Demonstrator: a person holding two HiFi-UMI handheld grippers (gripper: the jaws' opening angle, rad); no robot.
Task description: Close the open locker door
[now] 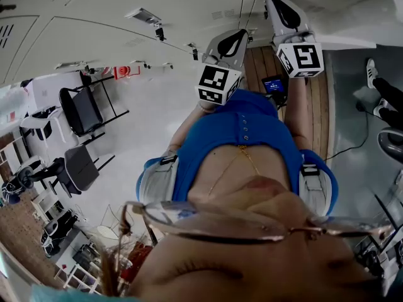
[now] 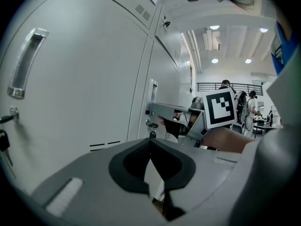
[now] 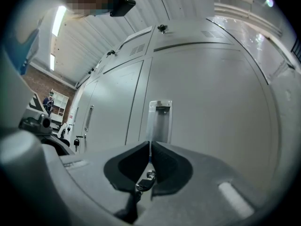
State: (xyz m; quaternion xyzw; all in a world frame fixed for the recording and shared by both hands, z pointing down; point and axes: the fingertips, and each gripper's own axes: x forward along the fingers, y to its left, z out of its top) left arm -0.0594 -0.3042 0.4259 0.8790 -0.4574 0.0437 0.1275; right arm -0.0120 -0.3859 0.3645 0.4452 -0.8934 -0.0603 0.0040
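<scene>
A row of pale grey locker doors (image 3: 207, 98) fills the right gripper view, and the one ahead looks flush with its neighbours. My right gripper (image 3: 150, 144) is shut, its tips right at the lower end of that door's upright handle (image 3: 160, 119). A small key (image 3: 147, 176) in the lock shows through the hollow below the tips. I cannot tell whether the tips touch the door. In the left gripper view the right gripper (image 2: 150, 109) reaches the same handle (image 2: 153, 91). My left gripper (image 2: 150, 142) hangs back, shut and empty.
Nearer the left gripper is another closed door (image 2: 84, 79) with a long handle (image 2: 23, 62) and a key (image 2: 3, 142) at its left edge. Folding chairs (image 1: 82, 109) stand behind me. Several people (image 2: 249, 107) stand far off in the hall.
</scene>
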